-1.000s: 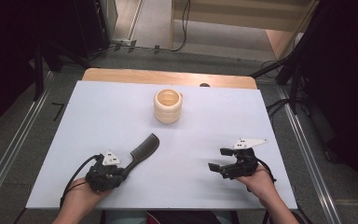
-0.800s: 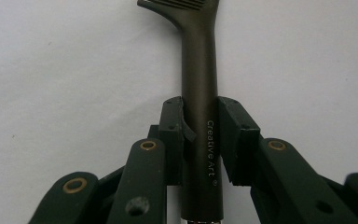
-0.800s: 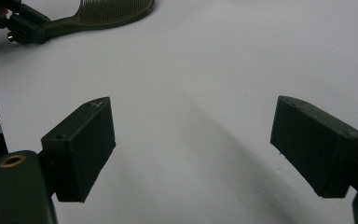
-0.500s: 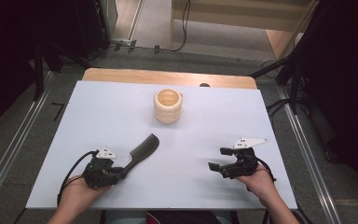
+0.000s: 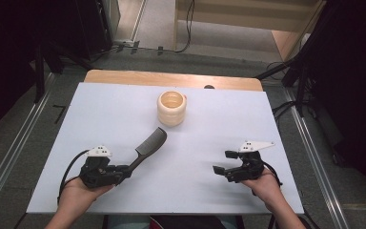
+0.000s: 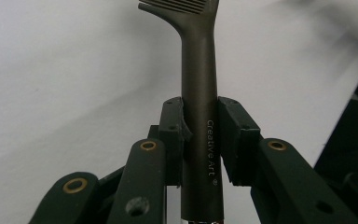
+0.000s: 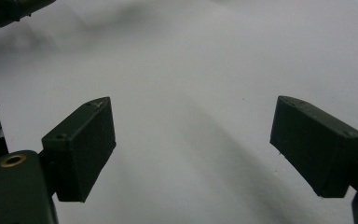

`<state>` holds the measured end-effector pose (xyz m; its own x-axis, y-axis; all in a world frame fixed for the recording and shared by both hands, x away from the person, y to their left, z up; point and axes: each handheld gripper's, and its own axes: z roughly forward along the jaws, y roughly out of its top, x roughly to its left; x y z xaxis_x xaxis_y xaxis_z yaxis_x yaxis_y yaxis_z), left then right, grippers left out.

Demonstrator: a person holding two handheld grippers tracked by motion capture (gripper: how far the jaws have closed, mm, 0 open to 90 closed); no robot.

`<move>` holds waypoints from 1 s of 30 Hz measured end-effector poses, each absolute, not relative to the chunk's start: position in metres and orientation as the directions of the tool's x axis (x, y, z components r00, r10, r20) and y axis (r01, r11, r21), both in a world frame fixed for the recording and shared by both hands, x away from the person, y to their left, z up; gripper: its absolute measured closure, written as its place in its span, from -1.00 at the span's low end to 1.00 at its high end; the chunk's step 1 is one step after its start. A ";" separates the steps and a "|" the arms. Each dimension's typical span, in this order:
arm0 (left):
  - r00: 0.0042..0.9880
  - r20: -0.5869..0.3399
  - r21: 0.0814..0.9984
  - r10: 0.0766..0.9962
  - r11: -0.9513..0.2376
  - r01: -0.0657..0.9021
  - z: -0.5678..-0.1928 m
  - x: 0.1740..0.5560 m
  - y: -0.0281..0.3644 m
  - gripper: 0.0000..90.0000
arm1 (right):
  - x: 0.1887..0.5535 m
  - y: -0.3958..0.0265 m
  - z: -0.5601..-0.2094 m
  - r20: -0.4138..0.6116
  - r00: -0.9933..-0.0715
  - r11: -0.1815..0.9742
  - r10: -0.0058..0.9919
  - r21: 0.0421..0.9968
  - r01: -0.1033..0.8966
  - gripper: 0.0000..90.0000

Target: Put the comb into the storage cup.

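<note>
White table (image 5: 124, 109) surface fills the middle of the high view, with a strip of wood along its far edge and dark floor around it. My left tongs (image 5: 124, 171), at lower left of that frame, are clamped on the handle of a dark comb (image 5: 148, 147); the comb slants up and to the right, its toothed head toward the frame's centre. In the left gripper view the comb (image 6: 199, 93) handle sits squeezed between both pads (image 6: 172, 130), teeth at the top edge. A cream cup (image 5: 172, 109) stands upright above centre, well apart from the comb. My right tongs (image 5: 221, 162), at lower right, are spread apart with nothing between them; the right gripper view shows bare table between the pads (image 7: 81, 144).
</note>
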<state>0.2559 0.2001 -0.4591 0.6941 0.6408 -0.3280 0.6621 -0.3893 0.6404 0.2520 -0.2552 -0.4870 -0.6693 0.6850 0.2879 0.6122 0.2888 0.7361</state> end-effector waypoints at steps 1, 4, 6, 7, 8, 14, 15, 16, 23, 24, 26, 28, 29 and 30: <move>0.695 -0.339 0.645 0.634 -0.381 0.663 -0.458 0.256 0.200 0.63 | 0.252 -0.255 -0.487 0.288 -0.669 0.288 0.685 0.736 0.612 -0.73; 0.701 -0.371 0.661 0.609 -0.358 0.660 -0.456 0.258 0.199 0.63 | 0.251 -0.255 -0.487 0.289 -0.670 0.287 0.684 0.737 0.612 -0.73; 0.708 -0.372 0.665 0.600 -0.360 0.654 -0.455 0.259 0.197 0.63 | 0.251 -0.255 -0.487 0.285 -0.671 0.288 0.684 0.739 0.608 -0.73; 0.707 -0.372 0.671 0.602 -0.352 0.653 -0.455 0.259 0.195 0.63 | 0.251 -0.256 -0.487 0.285 -0.669 0.285 0.687 0.740 0.609 -0.73; 0.708 -0.379 0.672 0.596 -0.348 0.653 -0.454 0.260 0.194 0.63 | 0.250 -0.256 -0.487 0.284 -0.670 0.286 0.686 0.741 0.607 -0.73; 0.725 -0.394 0.679 0.565 -0.353 0.644 -0.452 0.265 0.184 0.63 | 0.248 -0.256 -0.486 0.286 -0.665 0.279 0.690 0.742 0.609 -0.73; 0.727 -0.396 0.679 0.560 -0.354 0.643 -0.451 0.267 0.182 0.63 | 0.248 -0.257 -0.486 0.285 -0.664 0.278 0.692 0.743 0.609 -0.73; 0.728 -0.400 0.682 0.557 -0.351 0.642 -0.451 0.268 0.180 0.63 | 0.248 -0.257 -0.486 0.284 -0.663 0.276 0.692 0.745 0.608 -0.73; 0.735 -0.413 0.678 0.538 -0.357 0.642 -0.454 0.283 0.166 0.63 | 0.245 -0.259 -0.484 0.282 -0.658 0.270 0.698 0.748 0.606 -0.73; 0.733 -0.416 0.678 0.538 -0.354 0.644 -0.455 0.285 0.163 0.63 | 0.245 -0.259 -0.484 0.282 -0.658 0.270 0.698 0.748 0.606 -0.73; 0.735 -0.419 0.677 0.533 -0.356 0.644 -0.455 0.288 0.159 0.63 | 0.244 -0.259 -0.484 0.286 -0.655 0.262 0.699 0.750 0.607 -0.73; 0.739 -0.416 0.681 0.530 -0.357 0.639 -0.455 0.291 0.155 0.63 | 0.244 -0.259 -0.484 0.289 -0.655 0.258 0.698 0.752 0.607 -0.73; 0.738 -0.416 0.685 0.532 -0.350 0.639 -0.455 0.292 0.154 0.63 | 0.243 -0.259 -0.484 0.288 -0.654 0.257 0.699 0.753 0.606 -0.73; 0.736 -0.420 0.686 0.531 -0.345 0.640 -0.455 0.294 0.152 0.63 | 0.243 -0.259 -0.484 0.289 -0.655 0.256 0.698 0.754 0.605 -0.73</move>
<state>0.2936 0.1522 -0.4554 0.7362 0.5305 -0.4203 0.6404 -0.3452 0.6861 0.2431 -0.2591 -0.4836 -0.6550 0.6983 0.2886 0.6051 0.2561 0.7538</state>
